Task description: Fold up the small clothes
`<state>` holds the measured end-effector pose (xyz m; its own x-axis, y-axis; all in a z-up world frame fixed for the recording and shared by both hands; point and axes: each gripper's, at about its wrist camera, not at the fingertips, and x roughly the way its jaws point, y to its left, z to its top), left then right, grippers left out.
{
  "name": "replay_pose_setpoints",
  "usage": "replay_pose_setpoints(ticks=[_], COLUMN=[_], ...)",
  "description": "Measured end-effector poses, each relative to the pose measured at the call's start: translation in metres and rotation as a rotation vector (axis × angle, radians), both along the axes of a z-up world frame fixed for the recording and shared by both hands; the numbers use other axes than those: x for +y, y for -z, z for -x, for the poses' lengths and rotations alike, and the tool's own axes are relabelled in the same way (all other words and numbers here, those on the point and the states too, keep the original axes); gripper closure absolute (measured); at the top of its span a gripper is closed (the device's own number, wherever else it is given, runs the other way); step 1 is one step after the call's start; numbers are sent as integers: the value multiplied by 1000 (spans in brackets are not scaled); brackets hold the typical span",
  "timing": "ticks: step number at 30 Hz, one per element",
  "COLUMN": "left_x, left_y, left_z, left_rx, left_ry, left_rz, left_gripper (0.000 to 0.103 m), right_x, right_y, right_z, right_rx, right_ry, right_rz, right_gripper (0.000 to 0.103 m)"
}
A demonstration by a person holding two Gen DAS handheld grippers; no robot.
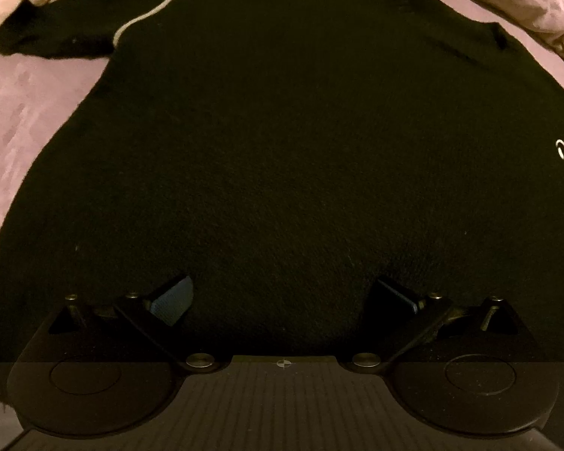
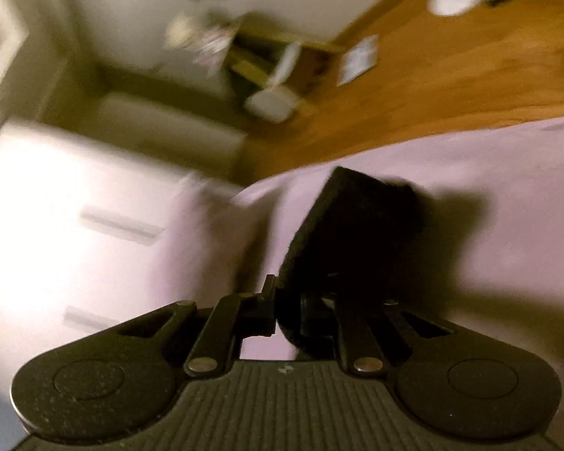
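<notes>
A black shirt [image 1: 274, 143] with a thin white shoulder stripe lies spread flat on a pink bedsheet [image 1: 30, 112]. Its left sleeve [image 1: 49, 34] stretches out at the top left. My left gripper [image 1: 284, 297] is open and empty, low over the shirt's near hem. In the right wrist view my right gripper [image 2: 287, 308] is shut on a piece of the black shirt [image 2: 357, 225], which sticks up past the fingers above the pink sheet [image 2: 470, 188]. That view is blurred by motion.
Crumpled pink bedding [image 1: 526, 3] lies at the top right beyond the shirt. In the right wrist view, the bed's edge drops to a wooden floor [image 2: 451, 67], with a white drawer unit [image 2: 75, 206] to the left and clutter by the wall [image 2: 270, 75].
</notes>
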<state>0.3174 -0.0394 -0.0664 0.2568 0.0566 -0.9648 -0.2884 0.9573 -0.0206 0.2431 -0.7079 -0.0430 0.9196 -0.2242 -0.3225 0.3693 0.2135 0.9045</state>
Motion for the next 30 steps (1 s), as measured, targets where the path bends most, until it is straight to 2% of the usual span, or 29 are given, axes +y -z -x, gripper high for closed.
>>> replay_pose_setpoints(ticks=[3,6,9,13,15,17,22,24,26,27,30], left_x=[7,16,22,28,31,32,35,32,27,22,1], left_y=[-2,-4,-5,-5,-5,-6,-7,-7,-8,-10,-19], left_z=[-1,-4,-7,-9,-11,-13,-14,-16,-20,-22,-27], left_rx=[-1,0,-10,-20,-25,-32,-45,-47,-49,-54,-89], left_ry=[1,1,5,42,56,73,132,152,170,190,283], left_rz=[30,62,89,84,90,92,78,64,42,22,-29], left_gripper=[0,0,0,0,0,0,0,0,0,0,0], right_x=[54,118,180,243,268,289,326,333,335,334,327], right_y=[-30,-38,-22,26,44,54,52,54,61,62,55], right_z=[-16,-33,-50,-64,-68,-71,-79,-83,-87,-89,-76], right_rx=[-52,-82,-83,-45,-5,38,144,205,255,247,213], right_ry=[-162,-303,-416,-457,-470,-483,-554,-579,-596,-599,-608], right_rz=[71,92,83,-72,-94,-77,73,116,91,70,60], right_gripper=[92,92,92,92,92,91,87,78,72,69,48])
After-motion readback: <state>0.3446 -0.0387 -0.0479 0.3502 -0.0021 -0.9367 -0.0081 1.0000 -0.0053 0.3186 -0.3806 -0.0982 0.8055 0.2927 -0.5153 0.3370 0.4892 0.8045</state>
